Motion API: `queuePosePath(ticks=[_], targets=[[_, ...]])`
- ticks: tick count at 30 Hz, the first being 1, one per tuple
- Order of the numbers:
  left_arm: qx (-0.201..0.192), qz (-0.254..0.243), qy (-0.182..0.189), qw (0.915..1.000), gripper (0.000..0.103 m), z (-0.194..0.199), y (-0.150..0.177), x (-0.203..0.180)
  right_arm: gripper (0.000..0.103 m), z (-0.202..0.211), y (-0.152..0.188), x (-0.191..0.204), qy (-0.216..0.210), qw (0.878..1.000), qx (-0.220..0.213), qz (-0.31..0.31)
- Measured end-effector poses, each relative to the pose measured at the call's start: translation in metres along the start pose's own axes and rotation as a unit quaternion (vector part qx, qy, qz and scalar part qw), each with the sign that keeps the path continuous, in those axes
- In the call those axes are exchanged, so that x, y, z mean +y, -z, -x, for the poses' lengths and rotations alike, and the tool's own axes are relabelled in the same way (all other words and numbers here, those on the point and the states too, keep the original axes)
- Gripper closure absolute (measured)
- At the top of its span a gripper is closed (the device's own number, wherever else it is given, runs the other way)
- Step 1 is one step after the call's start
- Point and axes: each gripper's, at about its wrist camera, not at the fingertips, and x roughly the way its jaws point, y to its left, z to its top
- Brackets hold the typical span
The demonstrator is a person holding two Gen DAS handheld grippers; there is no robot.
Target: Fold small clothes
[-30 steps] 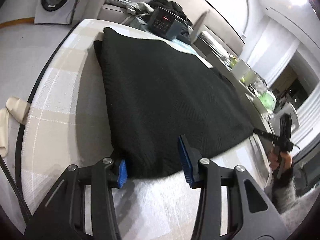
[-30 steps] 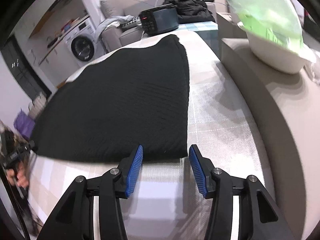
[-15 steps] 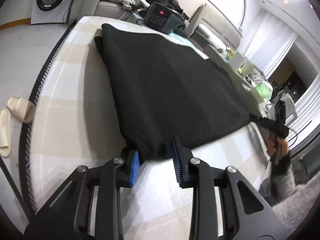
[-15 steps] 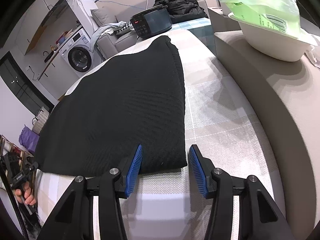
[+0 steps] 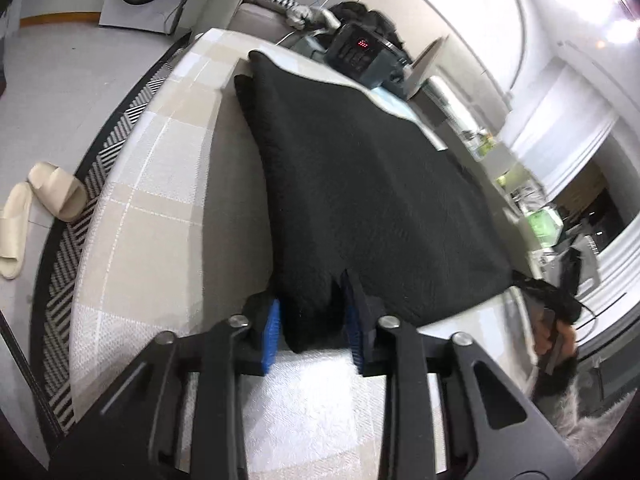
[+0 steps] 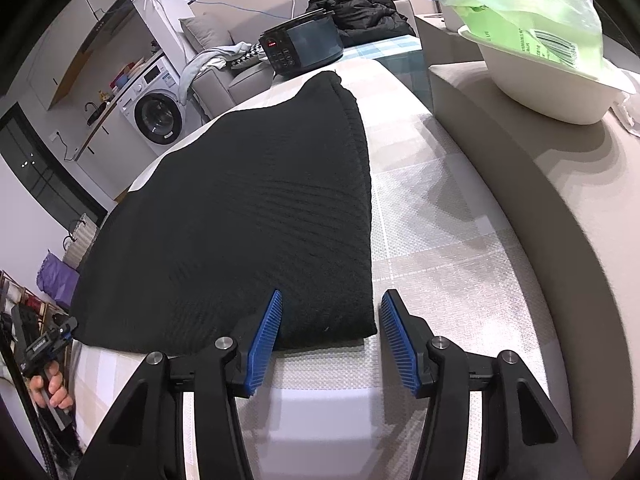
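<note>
Left gripper (image 5: 312, 328) closing on black garment (image 5: 360, 184) corner, right gripper (image 6: 330, 340) open astride its corner; uneven grips risk a skewed fold.

It was a home: a washer (image 6: 158, 118) stood under a kitchen-style counter (image 6: 100, 114), a grey sofa (image 6: 216, 76) held strewn clothes (image 6: 356, 4), and slippers (image 5: 44, 204) lay on the floor by a rug (image 5: 92, 200).

No text anywhere is sharp enough to read.
</note>
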Motion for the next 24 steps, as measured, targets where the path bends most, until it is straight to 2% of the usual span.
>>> queuePosePath(ticks=[1, 7, 13, 14, 16, 18, 19, 24], targets=[[0.002, -0.004, -0.007, 1.0000, 0.092, 0.000, 0.000, -0.002, 0.050, 0.000, 0.000, 0.000, 0.000, 1.000, 0.000, 0.001], [0.013, 0.006, -0.051, 0.9986, 0.092, 0.008, 0.007, 0.004, 0.049, 0.000, -0.002, -0.005, 0.000, 1.000, -0.003, -0.003], [0.006, 0.009, -0.058, 0.9982, 0.091, 0.007, 0.011, 0.004, 0.050, -0.001, -0.004, -0.003, -0.006, 1.000, -0.003, -0.003], [0.006, 0.009, -0.059, 0.9982, 0.091, 0.007, 0.011, 0.004, 0.053, -0.002, -0.005, -0.002, -0.008, 1.000, -0.005, -0.002], [0.006, 0.007, -0.060, 0.9981, 0.091, 0.008, 0.012, 0.004, 0.076, -0.003, -0.006, 0.004, -0.001, 1.000, -0.021, 0.003], [0.004, 0.004, -0.061, 0.9981, 0.091, 0.009, 0.015, 0.003, 0.087, -0.003, -0.007, 0.007, 0.012, 0.999, -0.028, 0.011], [0.006, -0.001, -0.064, 0.9980, 0.091, 0.010, 0.017, 0.002, 0.090, -0.002, -0.007, 0.007, 0.017, 0.999, -0.028, 0.010], [0.018, -0.005, -0.065, 0.9977, 0.091, 0.019, 0.030, -0.006, 0.093, 0.007, 0.001, 0.001, 0.040, 0.999, -0.010, 0.020]])
